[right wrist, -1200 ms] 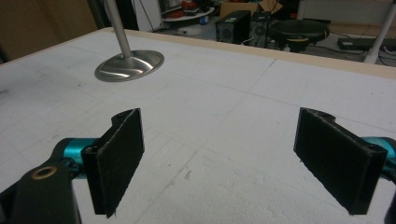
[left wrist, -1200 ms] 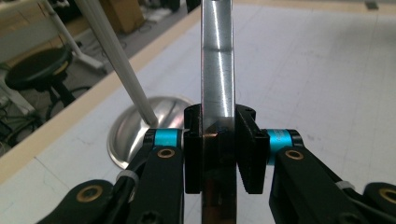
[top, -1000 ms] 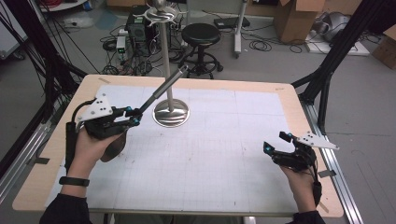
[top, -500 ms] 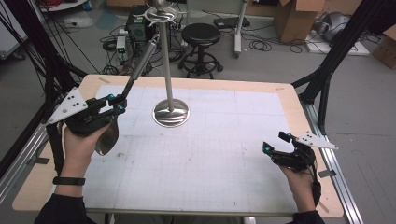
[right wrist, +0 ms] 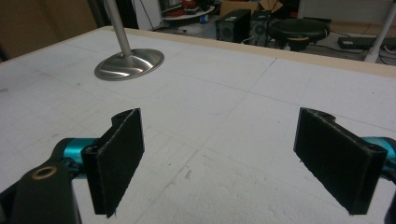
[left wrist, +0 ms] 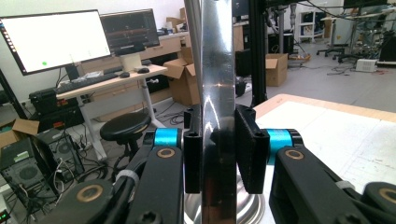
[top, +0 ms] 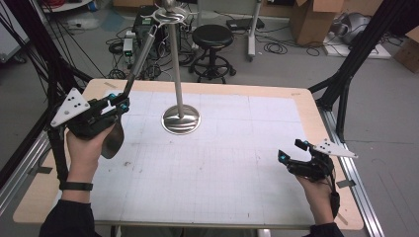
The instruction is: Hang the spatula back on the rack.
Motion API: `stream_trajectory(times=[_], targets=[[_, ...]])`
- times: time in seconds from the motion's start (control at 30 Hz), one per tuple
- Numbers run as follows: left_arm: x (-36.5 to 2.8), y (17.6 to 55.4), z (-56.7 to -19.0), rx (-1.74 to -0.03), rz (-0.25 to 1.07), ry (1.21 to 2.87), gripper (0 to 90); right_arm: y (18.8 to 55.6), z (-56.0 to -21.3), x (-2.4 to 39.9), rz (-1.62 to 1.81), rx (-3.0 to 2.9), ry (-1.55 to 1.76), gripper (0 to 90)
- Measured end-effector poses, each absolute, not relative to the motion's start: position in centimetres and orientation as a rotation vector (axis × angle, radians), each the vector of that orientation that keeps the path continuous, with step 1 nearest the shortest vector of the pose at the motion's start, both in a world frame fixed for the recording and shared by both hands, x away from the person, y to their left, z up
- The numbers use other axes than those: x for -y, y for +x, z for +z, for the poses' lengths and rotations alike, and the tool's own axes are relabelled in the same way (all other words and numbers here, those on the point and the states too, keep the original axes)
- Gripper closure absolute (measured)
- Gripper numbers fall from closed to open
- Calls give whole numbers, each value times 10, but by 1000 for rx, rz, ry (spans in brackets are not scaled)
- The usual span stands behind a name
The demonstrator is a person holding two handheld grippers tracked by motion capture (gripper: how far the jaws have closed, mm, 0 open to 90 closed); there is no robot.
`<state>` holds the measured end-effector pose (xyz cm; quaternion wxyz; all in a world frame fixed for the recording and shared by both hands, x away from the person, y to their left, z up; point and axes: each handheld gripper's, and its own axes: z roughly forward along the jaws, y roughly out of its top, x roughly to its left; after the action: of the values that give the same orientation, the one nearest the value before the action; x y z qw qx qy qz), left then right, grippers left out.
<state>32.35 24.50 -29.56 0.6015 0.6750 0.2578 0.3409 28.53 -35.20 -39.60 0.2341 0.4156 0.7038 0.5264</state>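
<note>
Ladle [top: 129, 86]: you have its steel handle clamped between your left gripper [top: 120, 102] jaws over the table's [top: 237, 163] left side, bowl hanging low by your hand, handle tip up near the hooks of the utensil stand [top: 181, 118]. Your right gripper [top: 289, 152] hovers spread wide, holding nothing, near the right edge.

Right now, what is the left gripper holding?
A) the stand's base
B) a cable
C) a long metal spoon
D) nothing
C: the left gripper is shut on a long metal spoon, its handle reaching up toward the stand's top and its bowl hanging below the hand.
</note>
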Motion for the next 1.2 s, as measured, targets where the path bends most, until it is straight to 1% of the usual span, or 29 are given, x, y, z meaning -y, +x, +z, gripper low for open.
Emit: stream_trajectory(times=[0.73,1.2], targets=[[-233,347,-300,-644,835,1537,747,286,-397,352,1444,-1934,1142,154],[-226,357,-307,-648,840,1529,746,286,-398,353,1444,-1933,1141,155]])
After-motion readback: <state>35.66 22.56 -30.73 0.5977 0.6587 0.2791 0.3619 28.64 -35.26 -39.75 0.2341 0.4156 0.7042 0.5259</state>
